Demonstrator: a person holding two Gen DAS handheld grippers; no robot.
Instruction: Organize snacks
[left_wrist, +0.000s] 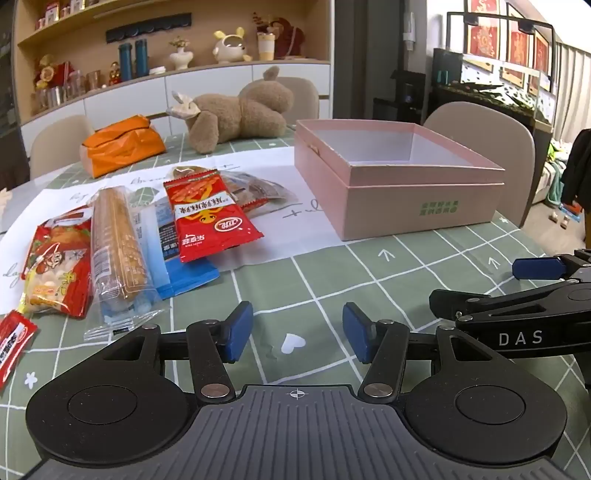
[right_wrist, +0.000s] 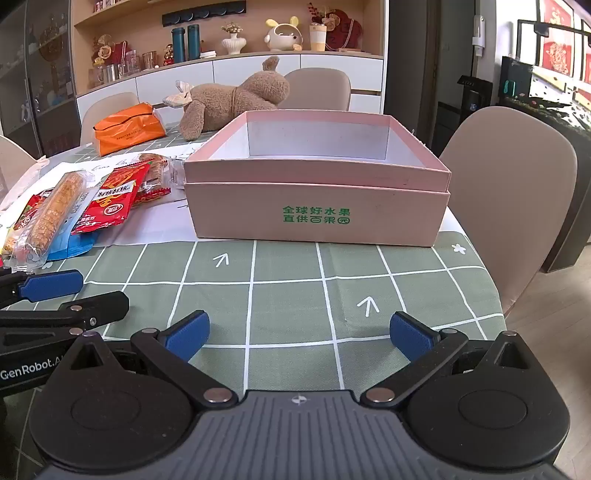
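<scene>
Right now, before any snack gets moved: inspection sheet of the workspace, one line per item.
Surface: table under a green grid cloth, white paper sheet under the snacks.
Job's things: snack packets piled left of the pink box; the box is open, no snacks seen inside.
Clutter: plush bear and orange bag at the far side.
Grippers: left gripper open, holding nothing; right gripper open, holding nothing; both low over the cloth.
Cables: nothing seen.
Surroundings: chairs around the table, shelving behind.

Each hand-held gripper (left_wrist: 297, 332) (right_wrist: 298, 338) has black linkages, silver rivets, blue pads (left_wrist: 240, 330).
</scene>
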